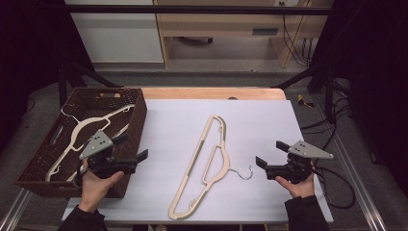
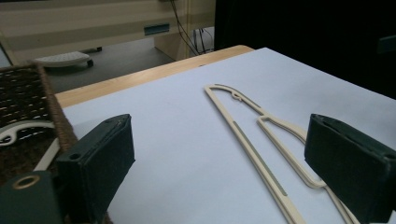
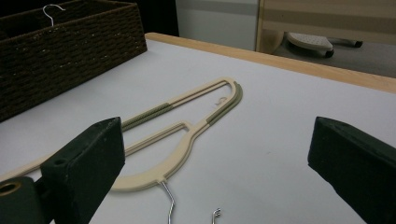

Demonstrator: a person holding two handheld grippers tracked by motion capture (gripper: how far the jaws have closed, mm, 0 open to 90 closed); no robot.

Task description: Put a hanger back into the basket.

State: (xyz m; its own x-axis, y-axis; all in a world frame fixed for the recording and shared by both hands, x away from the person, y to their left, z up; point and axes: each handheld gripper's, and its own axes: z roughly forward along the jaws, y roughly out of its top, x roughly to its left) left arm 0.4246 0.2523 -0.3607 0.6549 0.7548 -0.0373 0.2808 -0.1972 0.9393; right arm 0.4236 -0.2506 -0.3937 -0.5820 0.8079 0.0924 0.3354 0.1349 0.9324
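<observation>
So it looks like hangers are going into the wicker basket (image 1: 137, 113) at the left edge of the table, and one cream hanger (image 1: 82, 126) is already lying inside it. The other hanger (image 1: 208, 159) is flat on the white table cover (image 1: 163, 130), roughly in the middle between both hands, metal hook (image 1: 243, 173) pointing toward the right side. Left gripper (image 1: 135, 153) is held just beside the basket's near corner with its jaws spread wide and nothing in them, and the right gripper (image 1: 269, 154) is the same deal, wide apart and empty, near the hook but not touching. I'd call it about halfway: one stowed, one left to grab and drop in
</observation>
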